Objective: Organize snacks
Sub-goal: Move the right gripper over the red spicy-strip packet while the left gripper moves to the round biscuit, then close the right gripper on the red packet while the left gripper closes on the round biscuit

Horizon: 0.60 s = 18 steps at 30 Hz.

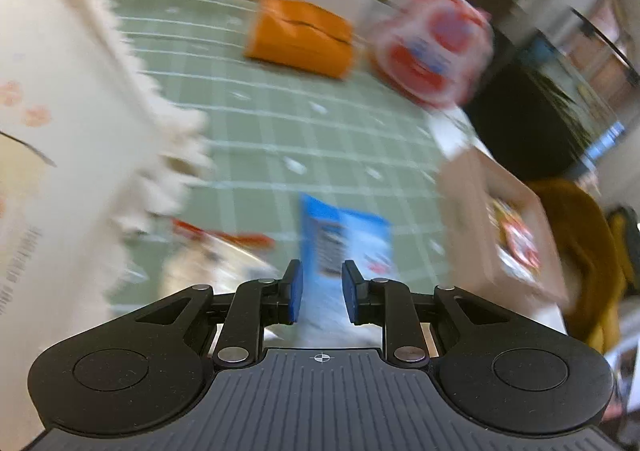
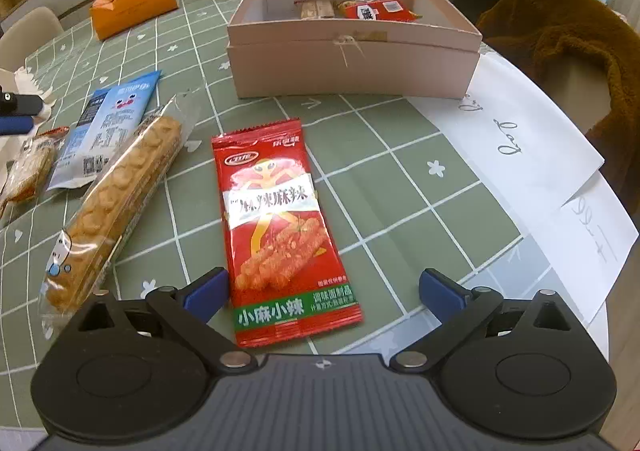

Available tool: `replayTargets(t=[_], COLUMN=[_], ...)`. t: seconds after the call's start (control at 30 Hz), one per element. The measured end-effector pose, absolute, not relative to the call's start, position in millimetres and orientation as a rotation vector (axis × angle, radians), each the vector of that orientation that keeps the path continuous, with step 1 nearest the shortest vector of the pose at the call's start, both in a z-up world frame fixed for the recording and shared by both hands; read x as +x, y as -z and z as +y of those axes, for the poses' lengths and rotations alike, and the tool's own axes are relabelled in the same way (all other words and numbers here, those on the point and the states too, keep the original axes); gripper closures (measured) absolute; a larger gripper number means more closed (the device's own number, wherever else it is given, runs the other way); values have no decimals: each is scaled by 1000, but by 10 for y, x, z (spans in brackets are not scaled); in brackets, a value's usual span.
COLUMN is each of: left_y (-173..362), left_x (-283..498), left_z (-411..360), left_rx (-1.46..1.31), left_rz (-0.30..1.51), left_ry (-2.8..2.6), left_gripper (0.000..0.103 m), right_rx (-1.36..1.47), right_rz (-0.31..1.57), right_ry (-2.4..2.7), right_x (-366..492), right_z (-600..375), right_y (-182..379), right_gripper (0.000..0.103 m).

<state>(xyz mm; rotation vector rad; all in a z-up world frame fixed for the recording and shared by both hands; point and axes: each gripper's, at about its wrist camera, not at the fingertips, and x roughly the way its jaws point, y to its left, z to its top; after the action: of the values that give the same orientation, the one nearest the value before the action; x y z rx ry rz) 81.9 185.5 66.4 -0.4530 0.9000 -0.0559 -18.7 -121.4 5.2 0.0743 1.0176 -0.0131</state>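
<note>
Green checked tablecloth, pink box toward the far edge. Right gripper has its jaws spread wide around the red snack packet lying flat mid-table: light, crinkly, probably slippery, so I'd pinch across the sealed near end. Left gripper looks pressed together, whether pinching the blue packet I can't tell.

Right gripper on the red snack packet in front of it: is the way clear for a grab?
Probably yes. The right gripper stands open right over the near end of the red snack packet, which lies flat on the tablecloth, apart from the wrapped pastry, nothing covering it.
</note>
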Motion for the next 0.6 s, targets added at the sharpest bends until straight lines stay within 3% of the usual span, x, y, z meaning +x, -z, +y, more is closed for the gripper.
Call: replayTargets(t=[0.33, 0.5, 0.6], left_y=[-435, -434, -415], left_x=[840, 779, 742], left_z=[2039, 1721, 1637], left_rx=[-264, -69, -13], left_rz=[990, 962, 947], left_ry=[-30, 80, 93], left_gripper=[75, 53, 50], right_rx=[121, 71, 71], right_rz=[1046, 1032, 1028], right_ry=[8, 8, 7], right_x=[14, -30, -33], right_z=[-1187, -1099, -1099], right_y=[-88, -60, -59], right_gripper=[2, 2, 1])
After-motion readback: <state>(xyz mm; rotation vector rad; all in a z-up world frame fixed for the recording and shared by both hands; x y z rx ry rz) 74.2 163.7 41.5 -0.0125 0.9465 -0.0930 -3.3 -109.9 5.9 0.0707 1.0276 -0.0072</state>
